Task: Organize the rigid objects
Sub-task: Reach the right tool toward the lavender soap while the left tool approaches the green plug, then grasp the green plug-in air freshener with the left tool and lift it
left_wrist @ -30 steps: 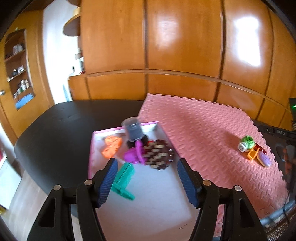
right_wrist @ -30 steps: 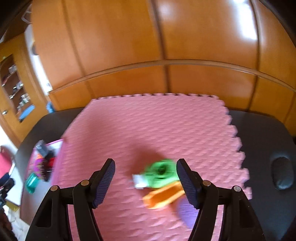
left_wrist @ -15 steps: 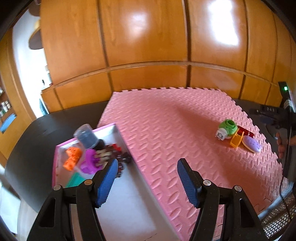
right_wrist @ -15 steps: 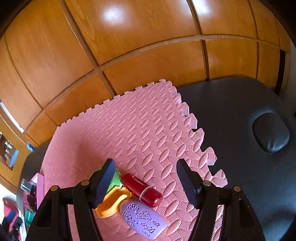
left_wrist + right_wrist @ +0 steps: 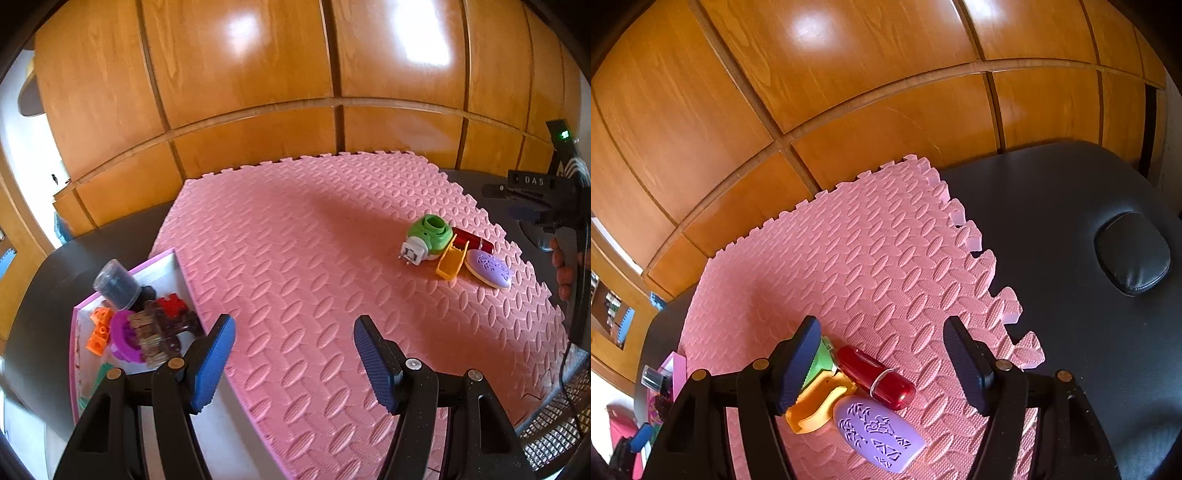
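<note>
Four loose items lie close together on the pink foam mat [image 5: 871, 266]: a green plug-in device [image 5: 428, 236], a red cylinder [image 5: 875, 376], an orange plastic piece [image 5: 816, 410] and a purple oval [image 5: 879, 435]. My right gripper [image 5: 882, 325] is open just above them, the red cylinder below the gap and the green device behind its left finger. My left gripper [image 5: 293, 325] hangs open over bare mat with nothing between its fingers. Left of it, the pink-rimmed tray [image 5: 162, 258] holds a clear-capped jar [image 5: 116, 284], orange cubes, a purple ring and a brown-and-red block.
The mat lies on a black padded table [image 5: 1071, 221] with a round cushion [image 5: 1132, 254] at its right end. Wooden cabinet doors [image 5: 295, 74] close off the back. A hand [image 5: 563, 266] holds the right gripper's handle at the left wrist view's right edge.
The left gripper swung right, away from the tray and out over the mat. The right gripper rolled and moved over the small pile, then stayed still. Both stayed open.
</note>
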